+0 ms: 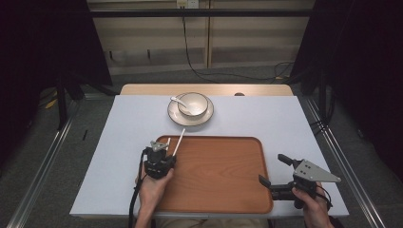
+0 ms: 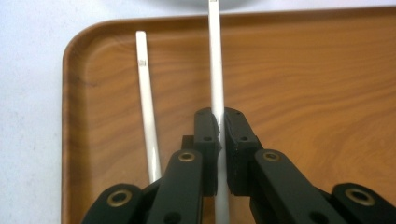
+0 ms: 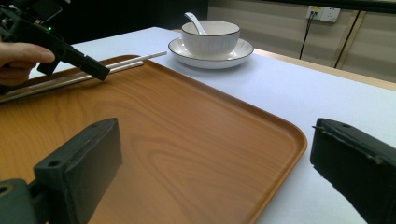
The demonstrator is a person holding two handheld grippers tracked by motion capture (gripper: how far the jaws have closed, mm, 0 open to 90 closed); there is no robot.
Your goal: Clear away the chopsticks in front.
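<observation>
A wooden tray [image 1: 223,175] lies on the white table top near the front. My left gripper [image 1: 165,146] sits over the tray's far left corner, shut on a white chopstick [image 2: 215,70] whose tip reaches past the tray's far rim. A second white chopstick [image 2: 145,93] lies flat on the tray [image 2: 303,84] just left of the jaws. The right gripper view shows both chopsticks [image 3: 130,61] side by side beyond the left gripper [image 3: 95,70]. My right gripper [image 1: 274,169] is at the tray's right edge, open and holding nothing, with its jaws wide apart over the tray [image 3: 187,126].
Behind the tray a white bowl [image 1: 192,103] stands on a dark-rimmed plate [image 1: 190,118], with a white spoon [image 1: 178,100] leaning in it. The wooden table edge [image 1: 142,89] shows behind the white top. A dark floor with cables lies beyond it.
</observation>
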